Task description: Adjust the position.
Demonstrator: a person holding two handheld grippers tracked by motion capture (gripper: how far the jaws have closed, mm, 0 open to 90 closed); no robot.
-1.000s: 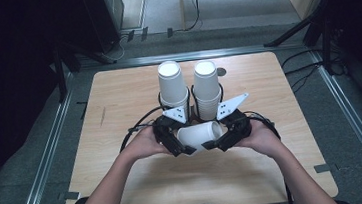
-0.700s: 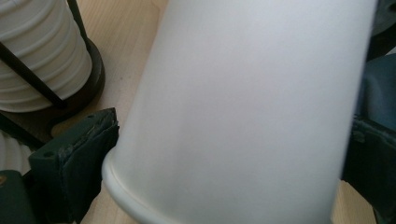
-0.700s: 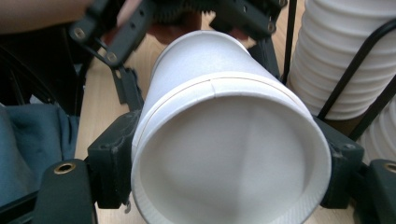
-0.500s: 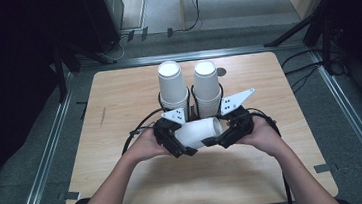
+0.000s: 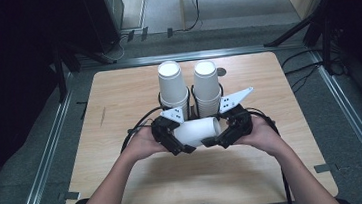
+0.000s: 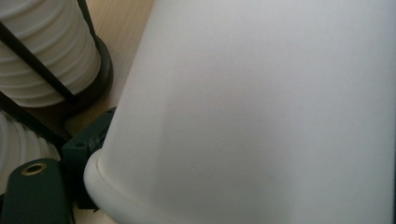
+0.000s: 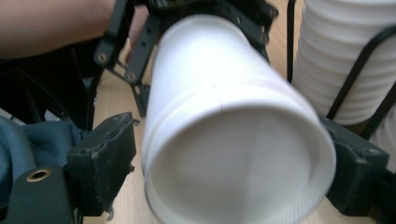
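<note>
Above your side, the high view looks forward and down over the whole table (image 5: 127, 187). Your left gripper view sits pressed close against the white cup (image 6: 261, 112); your right gripper view faces that same cup's base.

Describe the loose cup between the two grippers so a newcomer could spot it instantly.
Start at the light wooden table and find the two upright stacks of white paper cups in black wire holders at its middle. Just in front of them, a single white paper cup sits between the left gripper and right gripper. Unlike the stacked cups, it lies sideways.
</note>
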